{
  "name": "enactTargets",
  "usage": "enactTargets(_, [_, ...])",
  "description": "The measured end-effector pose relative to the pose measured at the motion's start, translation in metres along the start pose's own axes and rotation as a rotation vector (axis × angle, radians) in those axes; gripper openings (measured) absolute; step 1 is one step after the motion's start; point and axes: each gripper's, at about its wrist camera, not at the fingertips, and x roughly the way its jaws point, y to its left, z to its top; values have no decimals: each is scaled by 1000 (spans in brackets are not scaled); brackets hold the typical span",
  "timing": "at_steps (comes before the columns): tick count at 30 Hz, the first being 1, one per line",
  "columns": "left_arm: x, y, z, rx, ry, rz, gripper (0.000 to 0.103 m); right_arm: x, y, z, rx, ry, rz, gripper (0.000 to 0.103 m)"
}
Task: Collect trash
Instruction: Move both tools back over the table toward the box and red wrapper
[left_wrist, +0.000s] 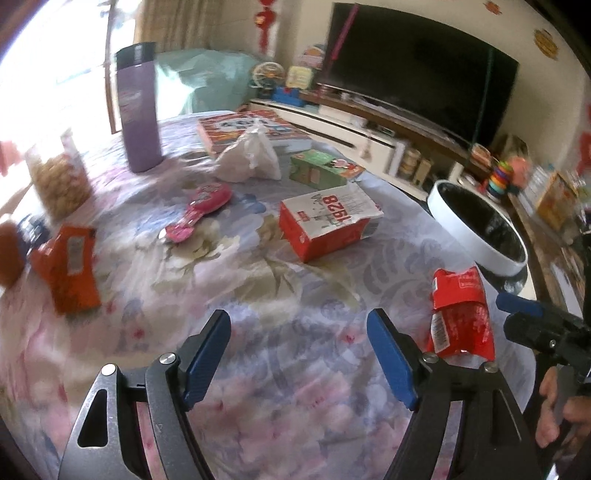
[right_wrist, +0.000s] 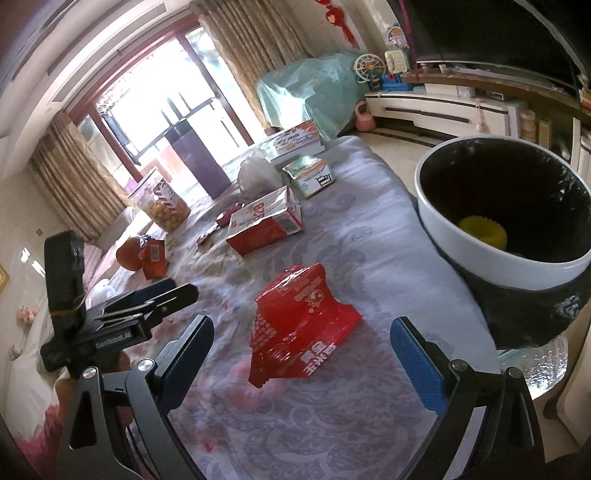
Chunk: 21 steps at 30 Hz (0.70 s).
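Both grippers are standing with jaws apart, gripping nothing: right gripper (right_wrist: 301, 354) is hovering around the red wrapper (right_wrist: 301, 325), left gripper (left_wrist: 299, 350) just left of it, bin (right_wrist: 461, 236) ahead-right.

Red-and-white carton (left_wrist: 327, 225) lying on the table printed with "1928" upside down, same carton in the right wrist view showing only "928", black clamp mount (right_wrist: 110, 332) with small white lettering too blurred to read, red snack wrapper (right_wrist: 299, 325) bearing white Chinese characters
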Motion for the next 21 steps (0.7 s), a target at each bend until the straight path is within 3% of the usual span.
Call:
enactTargets(10, [53,10,39,187,14,-61,79,19,0,3,2,29,3,97])
enactTargets(14, [75,8,53,224,25,-50,82,25,-4,5,6,39,13,95])
enactTargets(16, [84,6,57,241,19,-62,82,27,-5,6,-2,43,17,86])
enactTargets(18, [93,6,61,242,23,-72,81,30,-7,6,-7,55,16,64])
enactTargets(21, [96,3,64,251,-1,-110,74,31,-11,5,8,55,40,56])
